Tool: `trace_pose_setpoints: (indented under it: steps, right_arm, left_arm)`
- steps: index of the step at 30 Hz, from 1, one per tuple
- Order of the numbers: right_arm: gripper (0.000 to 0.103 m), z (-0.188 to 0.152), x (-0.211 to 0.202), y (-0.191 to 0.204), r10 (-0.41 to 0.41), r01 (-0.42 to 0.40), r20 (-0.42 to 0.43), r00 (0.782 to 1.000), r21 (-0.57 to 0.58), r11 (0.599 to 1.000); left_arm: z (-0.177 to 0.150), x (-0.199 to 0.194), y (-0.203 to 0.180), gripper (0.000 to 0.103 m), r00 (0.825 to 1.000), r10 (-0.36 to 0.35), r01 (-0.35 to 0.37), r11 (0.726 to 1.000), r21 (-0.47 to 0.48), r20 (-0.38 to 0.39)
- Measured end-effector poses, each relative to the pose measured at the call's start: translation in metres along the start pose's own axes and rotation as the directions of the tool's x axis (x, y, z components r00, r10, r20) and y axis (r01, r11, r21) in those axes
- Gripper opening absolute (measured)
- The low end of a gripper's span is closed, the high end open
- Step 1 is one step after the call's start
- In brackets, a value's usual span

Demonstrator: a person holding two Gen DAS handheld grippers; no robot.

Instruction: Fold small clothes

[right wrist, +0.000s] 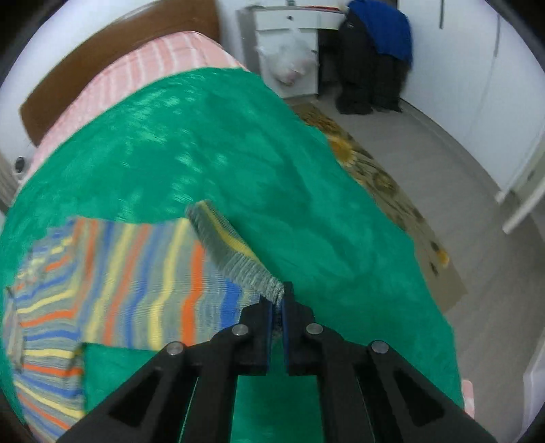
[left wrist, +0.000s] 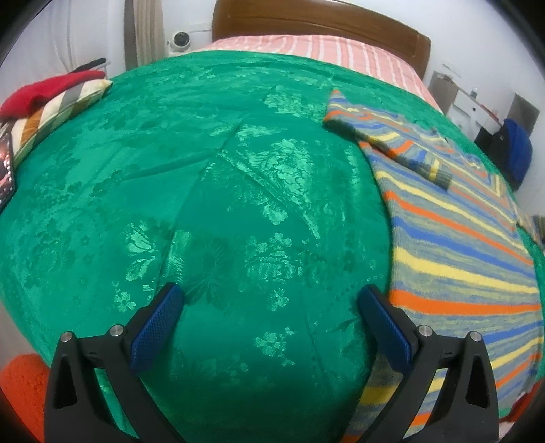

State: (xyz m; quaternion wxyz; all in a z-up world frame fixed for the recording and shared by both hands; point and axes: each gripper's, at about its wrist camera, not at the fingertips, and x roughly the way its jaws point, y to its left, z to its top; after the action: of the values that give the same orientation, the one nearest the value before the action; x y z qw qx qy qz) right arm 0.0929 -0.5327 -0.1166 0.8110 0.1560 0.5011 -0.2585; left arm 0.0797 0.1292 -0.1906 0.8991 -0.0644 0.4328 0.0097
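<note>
A small striped knit sweater (left wrist: 456, 238) in orange, blue, yellow and grey lies flat on the green bedspread (left wrist: 221, 204), at the right of the left wrist view, one sleeve folded across its chest. My left gripper (left wrist: 269, 306) is open and empty above the bedspread, just left of the sweater's hem. In the right wrist view my right gripper (right wrist: 278, 300) is shut on the grey ribbed cuff (right wrist: 238, 252) of the sweater's other sleeve (right wrist: 143, 279), holding it lifted a little above the bedspread (right wrist: 272, 170).
A striped pillow with a red cloth (left wrist: 51, 98) lies at the bed's far left. The wooden headboard (left wrist: 320, 24) and pink striped sheet are at the far end. Right of the bed are a patterned rug (right wrist: 385, 191), a white cabinet with a plastic bag (right wrist: 293, 61) and dark clothes (right wrist: 374, 58).
</note>
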Motion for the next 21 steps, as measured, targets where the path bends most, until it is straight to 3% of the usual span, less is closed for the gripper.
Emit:
trace_pose_setpoints:
  steps: [7, 10, 12, 14, 17, 21]
  right_arm:
    - [0.004, -0.008, 0.020, -0.017, 0.033, -0.030, -0.028, 0.999, 0.116, 0.993]
    - [0.005, -0.011, 0.025, -0.030, 0.108, -0.098, -0.043, 0.993, 0.190, 0.977]
    - [0.015, -0.015, 0.023, -0.043, 0.152, -0.139, -0.038, 0.988, 0.240, 0.961]
    - [0.024, -0.018, 0.015, -0.058, 0.115, -0.105, -0.021, 0.993, 0.277, 0.955]
    - [0.024, -0.018, -0.003, -0.062, 0.088, -0.092, 0.027, 0.996, 0.251, 0.964]
    - [0.028, -0.025, -0.030, -0.030, 0.242, -0.251, 0.087, 0.966, 0.118, 0.961]
  left_arm:
    - [-0.002, 0.000, -0.002, 0.103, 1.000, 0.009, -0.009, 1.000, 0.012, 0.000]
    - [-0.002, 0.000, -0.002, 0.103, 1.000, 0.007, -0.007, 1.000, 0.011, -0.001]
    - [-0.003, 0.000, -0.003, 0.103, 1.000, 0.010, -0.010, 1.000, 0.013, 0.001]
    - [-0.004, 0.001, -0.005, 0.103, 1.000, 0.022, -0.022, 1.000, 0.019, 0.006]
    - [-0.005, 0.001, -0.007, 0.103, 0.999, 0.036, -0.037, 0.999, 0.022, 0.015]
    - [-0.006, 0.002, -0.008, 0.103, 0.999, 0.042, -0.042, 0.999, 0.013, 0.022]
